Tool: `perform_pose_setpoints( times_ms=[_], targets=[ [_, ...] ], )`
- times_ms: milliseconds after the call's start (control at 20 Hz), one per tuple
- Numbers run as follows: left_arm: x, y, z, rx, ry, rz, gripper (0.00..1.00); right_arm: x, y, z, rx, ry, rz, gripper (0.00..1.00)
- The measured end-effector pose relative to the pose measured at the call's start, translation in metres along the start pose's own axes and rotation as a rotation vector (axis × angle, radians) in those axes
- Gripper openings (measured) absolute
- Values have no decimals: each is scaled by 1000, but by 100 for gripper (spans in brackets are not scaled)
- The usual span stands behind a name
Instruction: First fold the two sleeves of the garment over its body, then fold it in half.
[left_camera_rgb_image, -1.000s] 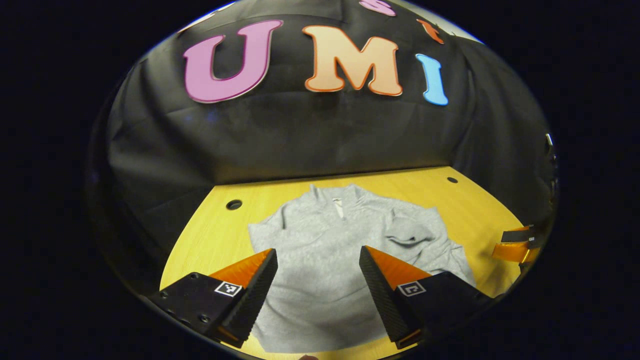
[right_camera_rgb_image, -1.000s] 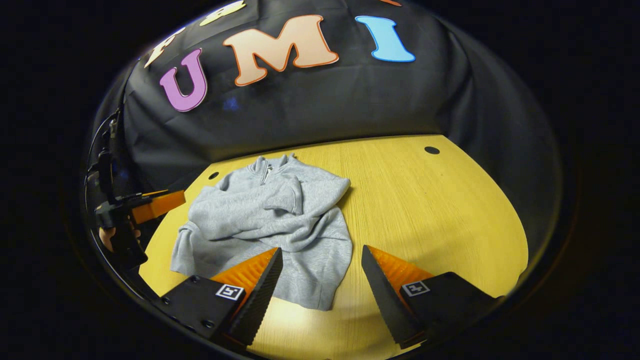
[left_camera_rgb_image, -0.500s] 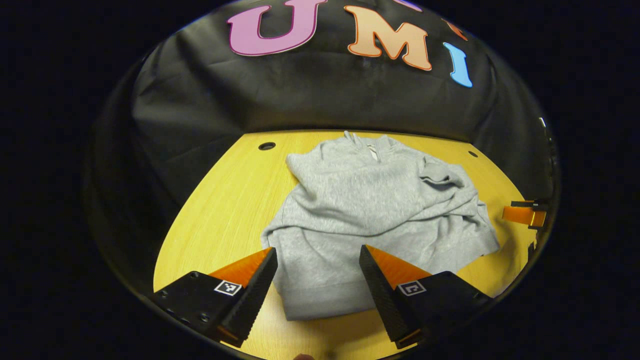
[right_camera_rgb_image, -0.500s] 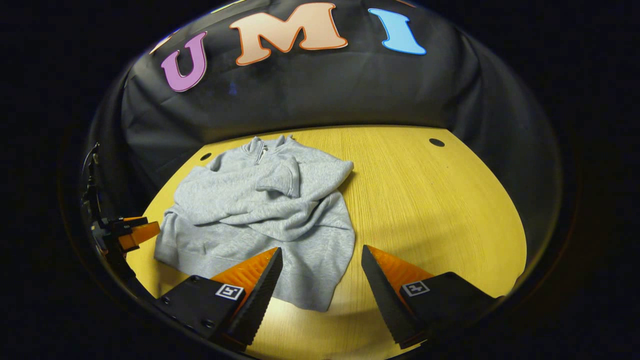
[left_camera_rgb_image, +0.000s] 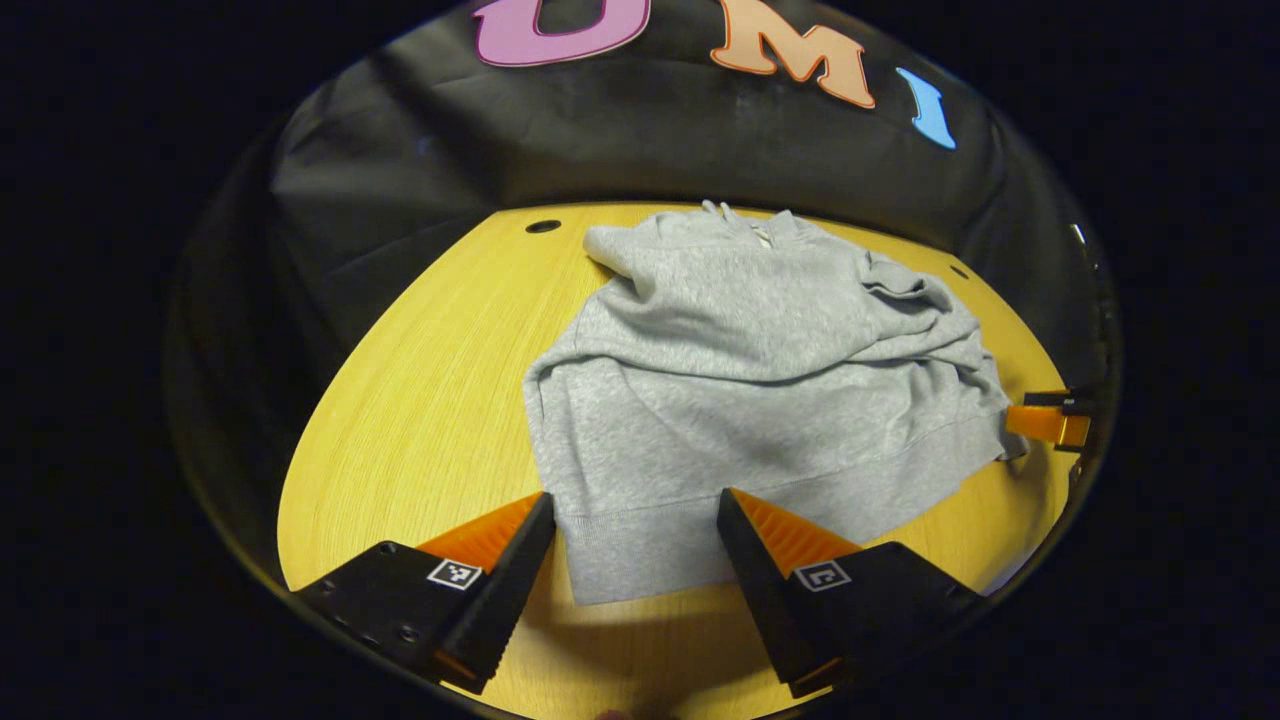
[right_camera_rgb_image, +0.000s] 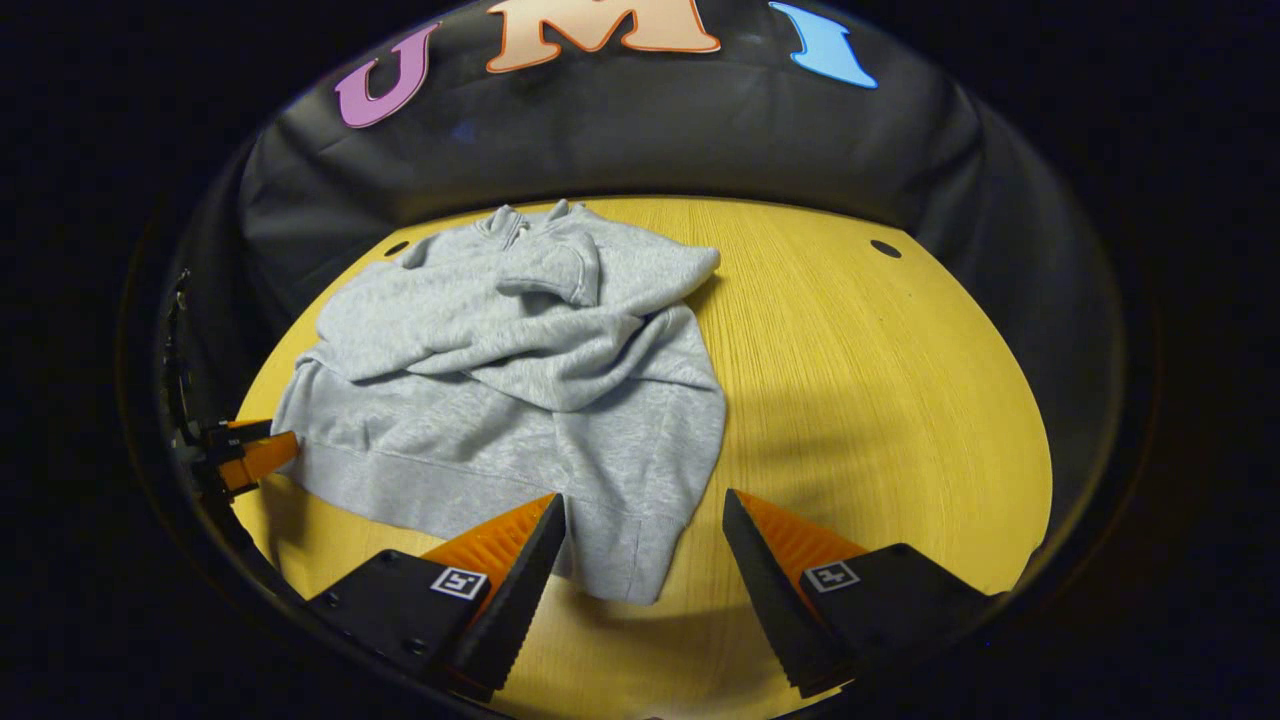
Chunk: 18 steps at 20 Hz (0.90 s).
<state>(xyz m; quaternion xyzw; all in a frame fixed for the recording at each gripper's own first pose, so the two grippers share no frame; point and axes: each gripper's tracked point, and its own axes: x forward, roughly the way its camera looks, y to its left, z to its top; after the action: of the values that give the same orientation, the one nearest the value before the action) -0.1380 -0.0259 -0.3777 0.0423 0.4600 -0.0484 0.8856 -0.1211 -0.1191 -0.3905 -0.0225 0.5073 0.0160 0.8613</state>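
The grey sweatshirt (left_camera_rgb_image: 760, 400) lies on the yellow table (left_camera_rgb_image: 420, 400), collar toward the far edge, hem near us, both sleeves (right_camera_rgb_image: 520, 330) folded across its body. We hover our left gripper (left_camera_rgb_image: 632, 540) and right gripper (right_camera_rgb_image: 645, 540) wide open, empty, over the hem corners; next we judge we pinch them and carry the hem to the collar.

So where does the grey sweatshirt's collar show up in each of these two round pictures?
Left gripper view: the grey sweatshirt's collar sits at the top centre, at the yellow wooden table's far edge.
Right gripper view: the collar sits upper left of centre, also at the far edge.
Shared landmark: the small dark hole in the table, left of the collar.
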Motion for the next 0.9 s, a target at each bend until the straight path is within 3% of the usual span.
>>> perform_pose_setpoints(
  times_ms=[200, 300, 450, 500, 550, 600, 700, 800, 850, 900],
  targets=[
    [-1, 0, 1, -5, -12, -11, 98, 4, 2, -5, 12, 24, 7, 94],
    [-1, 1, 2, -13, -16, -8, 96, 6, 4, -6, -3, 22, 12, 98],
    [2, -8, 3, -9, -17, -26, 87, 6, 13, -7, -33, 36, 47, 83],
    [2, -12, 4, 1, -16, -40, 80, 6, 18, -6, -41, 41, 64, 75],
    [4, -14, 6, 6, -17, -51, 64, 6, 23, -7, -51, 43, 78, 66],
    [4, -16, 6, 8, -15, -61, 60, 6, 28, -6, -58, 47, 95, 46],
    [6, -20, 8, -5, -19, -82, 42, 7, 29, -8, -50, 67, 107, 24],
    [7, -26, 11, -34, -25, -123, 29, 8, 30, -6, -23, 89, 119, 14],
    [8, -27, 11, -53, -22, -135, 11, 7, 31, -7, -12, 98, 123, 11],
    [7, -27, 9, -72, -14, -146, 8, 7, 30, -6, -18, 101, 131, 7]
  ],
)
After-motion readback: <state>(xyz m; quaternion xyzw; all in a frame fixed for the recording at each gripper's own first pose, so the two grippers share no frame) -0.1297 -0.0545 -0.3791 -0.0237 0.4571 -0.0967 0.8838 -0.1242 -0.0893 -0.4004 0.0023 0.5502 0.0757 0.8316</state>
